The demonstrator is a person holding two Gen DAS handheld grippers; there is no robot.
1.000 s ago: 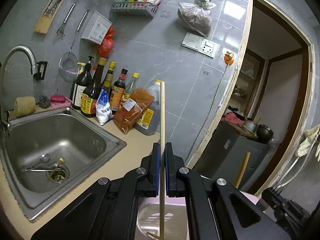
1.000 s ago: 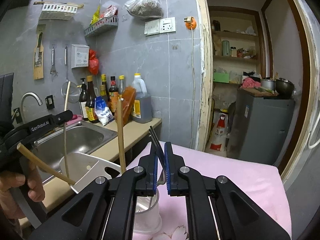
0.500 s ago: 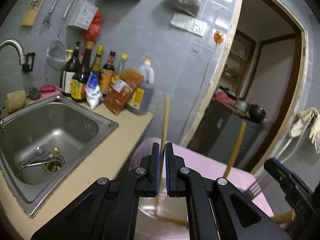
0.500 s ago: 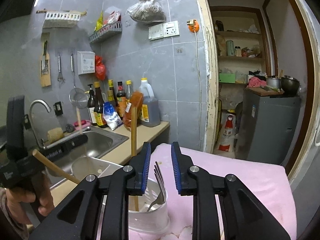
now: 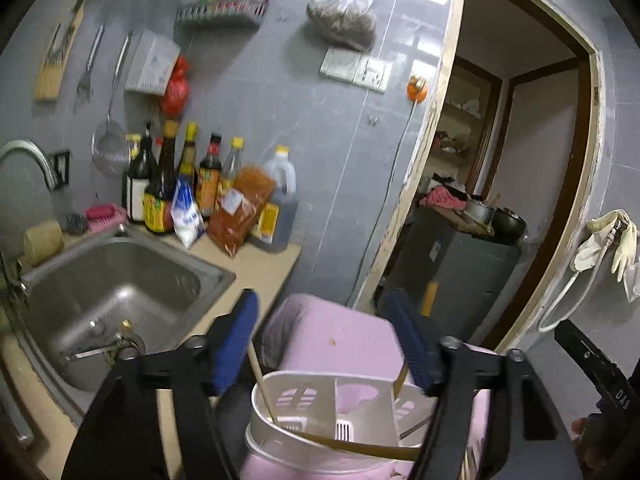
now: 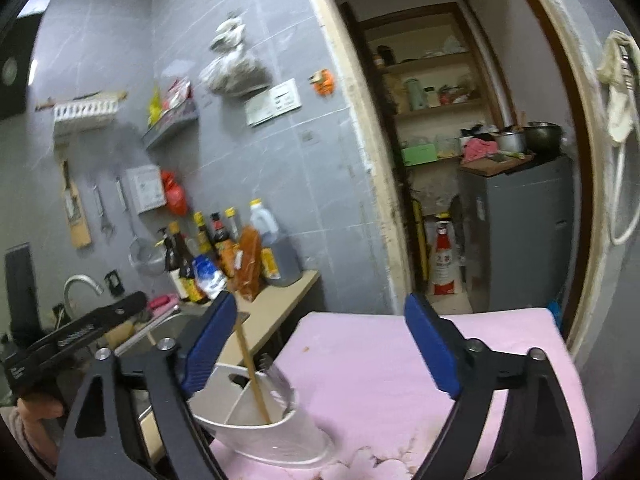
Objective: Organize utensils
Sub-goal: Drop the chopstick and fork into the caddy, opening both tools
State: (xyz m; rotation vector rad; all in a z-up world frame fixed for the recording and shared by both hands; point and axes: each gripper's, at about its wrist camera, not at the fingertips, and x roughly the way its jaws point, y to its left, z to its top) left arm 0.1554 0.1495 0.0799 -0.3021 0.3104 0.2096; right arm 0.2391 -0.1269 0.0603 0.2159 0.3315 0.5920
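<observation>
The left gripper (image 5: pixel 326 338) is being held with its jaws spread wide and nothing is being carried between them. The right gripper (image 6: pixel 320 346) is likewise being held wide and empty, its blue pads (image 6: pixel 210 338) flanking the scene.

The white utensil holder (image 5: pixel 320 396) is being shown at six o'clock in the left wrist view, standing on the pink cloth (image 6: pixel 372 360); its inner dividers are being seen from above. A wooden chopstick (image 5: pixel 262 386) is being leaned toward eleven o'clock out of the left compartment, and a second wooden stick (image 5: pixel 352 446) is being seen lying across the near rim. In the right wrist view a chopstick (image 6: pixel 251 368) is being shown tilted toward eleven o'clock inside the holder, with fork tines (image 6: pixel 269 365) just beside it.

What could go wrong is being judged as follows. The stick across the rim is resting only loosely, so it could be knocked off onto the cloth by a careless pass of either open finger. The holder looks light and top-heavy with tall sticks leaning one way; it could be tipped if a jaw is being brushed against a protruding end. Both views are being blurred, so exact clearances cannot be told.
</observation>
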